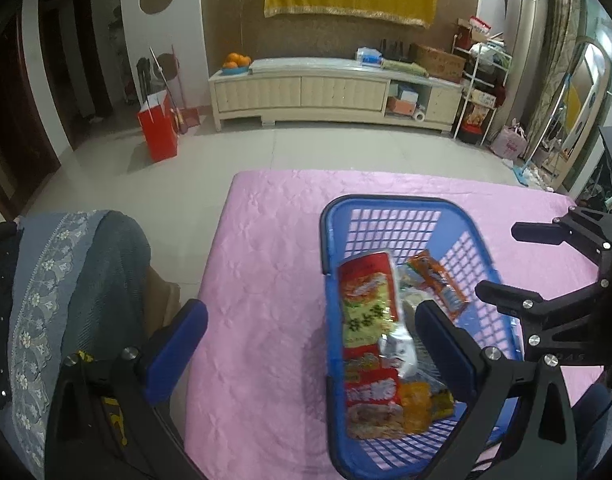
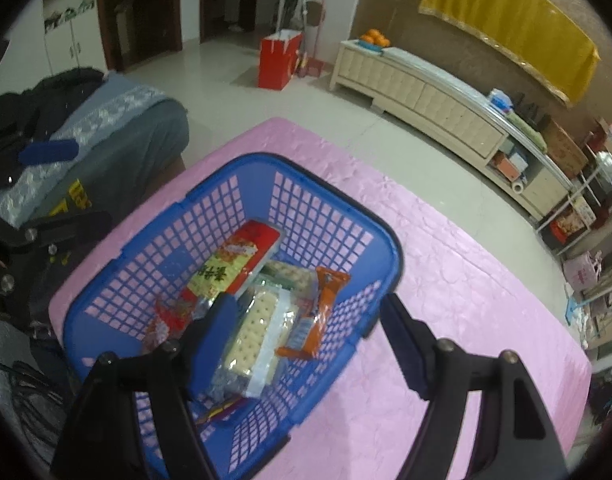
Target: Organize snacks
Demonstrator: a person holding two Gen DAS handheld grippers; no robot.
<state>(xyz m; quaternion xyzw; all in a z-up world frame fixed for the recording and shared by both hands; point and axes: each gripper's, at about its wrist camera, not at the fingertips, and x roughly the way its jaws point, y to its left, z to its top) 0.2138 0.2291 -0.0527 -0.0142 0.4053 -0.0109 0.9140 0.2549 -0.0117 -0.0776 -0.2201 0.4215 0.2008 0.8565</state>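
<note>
A blue lattice basket point(image 1: 390, 216) point(image 2: 326, 196) stands on the pink-covered table point(image 1: 266, 280) point(image 2: 466, 280). It holds several snack packs: a long red and green pack point(image 1: 366, 300) point(image 2: 234, 260), an orange pack point(image 1: 438, 280) point(image 2: 326, 304) and a clear cracker pack point(image 2: 258, 332). My left gripper point(image 1: 310, 336) is open and empty, its right finger over the basket and its left finger off the table's left side. My right gripper point(image 2: 306, 332) is open and empty, astride the basket's near right wall. The right gripper also shows in the left wrist view point(image 1: 514, 264).
A grey-blue covered seat point(image 1: 66, 280) point(image 2: 106, 128) stands left of the table. Beyond the table is tiled floor with a red bag point(image 1: 158, 128) point(image 2: 278, 60) and a long cream cabinet point(image 1: 334, 92) point(image 2: 446, 108) along the wall.
</note>
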